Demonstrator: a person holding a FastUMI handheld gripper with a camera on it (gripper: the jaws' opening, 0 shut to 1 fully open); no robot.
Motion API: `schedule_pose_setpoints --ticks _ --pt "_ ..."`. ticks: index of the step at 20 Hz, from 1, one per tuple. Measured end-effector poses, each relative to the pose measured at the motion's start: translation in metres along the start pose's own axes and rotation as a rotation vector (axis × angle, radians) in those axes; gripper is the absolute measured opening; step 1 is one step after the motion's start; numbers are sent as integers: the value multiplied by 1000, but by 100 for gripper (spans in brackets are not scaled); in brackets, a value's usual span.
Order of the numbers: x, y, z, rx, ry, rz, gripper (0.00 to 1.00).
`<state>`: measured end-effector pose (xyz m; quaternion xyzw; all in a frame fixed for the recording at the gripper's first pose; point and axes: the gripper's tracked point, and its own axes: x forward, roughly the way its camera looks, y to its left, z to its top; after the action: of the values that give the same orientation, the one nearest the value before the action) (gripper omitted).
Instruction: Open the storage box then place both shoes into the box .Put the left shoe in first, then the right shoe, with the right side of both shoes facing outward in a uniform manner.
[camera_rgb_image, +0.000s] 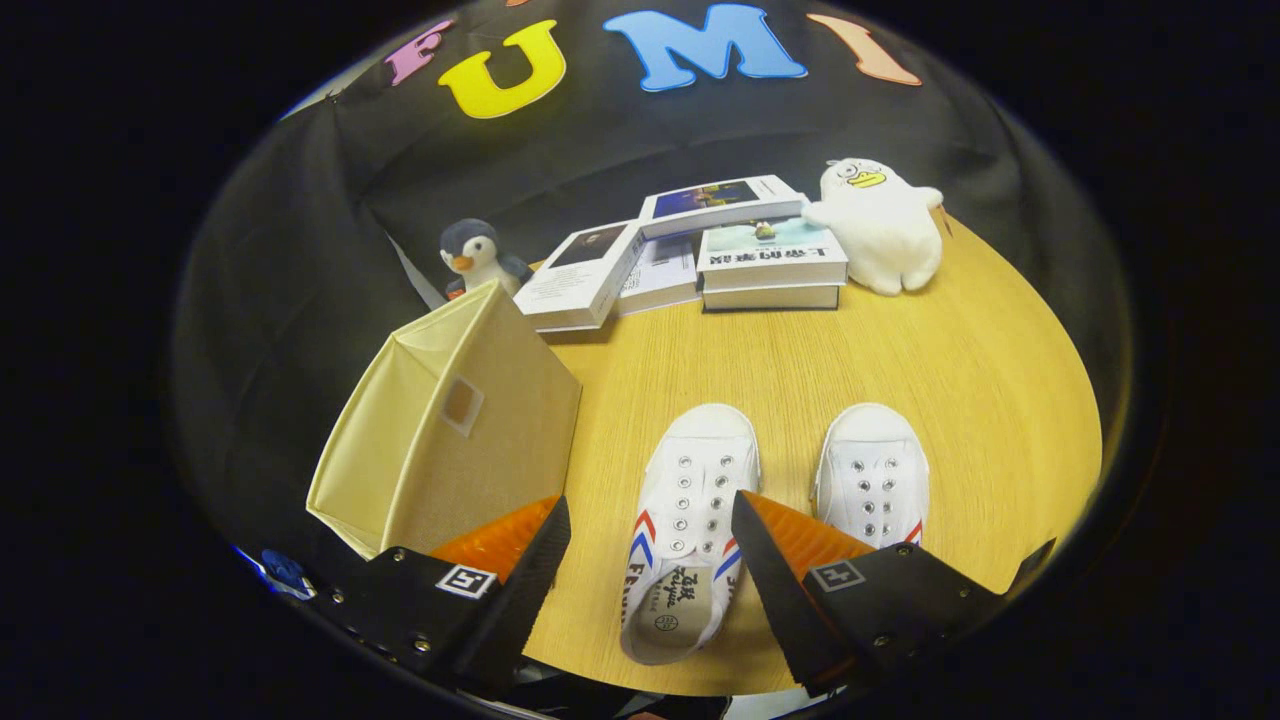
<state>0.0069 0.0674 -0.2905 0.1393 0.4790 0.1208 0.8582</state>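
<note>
Light wood-grain table (800, 360) forms the work surface; black cloth wall (600, 150) closes the booth behind it. At the far edge lie several books (700, 255), stacked and overlapping; characters are printed on their spines and covers, too small to make out. A penguin plush (475, 255) stands beside the books on one side; a white duck plush (880, 225) leans on the other.

Storage box (450, 430): beige fabric, lying on the table with its opening turned sideways; a small label window sits on one panel; box is beside the shoes.

Left shoe (685, 520) and right shoe (872, 475): white canvas, metal eyelets, no laces, red and blue stripes at the sides; toes point toward the books; printed marks on the left insole are not legible.

Gripper (650, 525): fingers spread wide, holding nothing; the left shoe lies between them; each finger carries a square black-and-white marker.
</note>
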Motion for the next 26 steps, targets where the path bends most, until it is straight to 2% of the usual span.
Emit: schedule_pose_setpoints --ticks 6,12,15,16,17,19,20,21,22,24,26 --pt "15 -15 -16 75 72 2 97" --pt "28 -20 -28 272 131 37 97" --pt "29 -27 -40 322 153 27 93" --pt "32 -30 -43 324 155 16 90" --pt "32 -32 -43 330 157 12 79" --pt "32 -35 -45 342 163 2 79" --pt "36 -37 -49 356 165 -12 70" --pt "35 -37 -49 380 171 -11 47" --pt "36 -37 -51 404 169 -6 40" --pt "35 -42 -54 425 181 -20 41" --pt "34 -42 -54 459 183 -31 14"
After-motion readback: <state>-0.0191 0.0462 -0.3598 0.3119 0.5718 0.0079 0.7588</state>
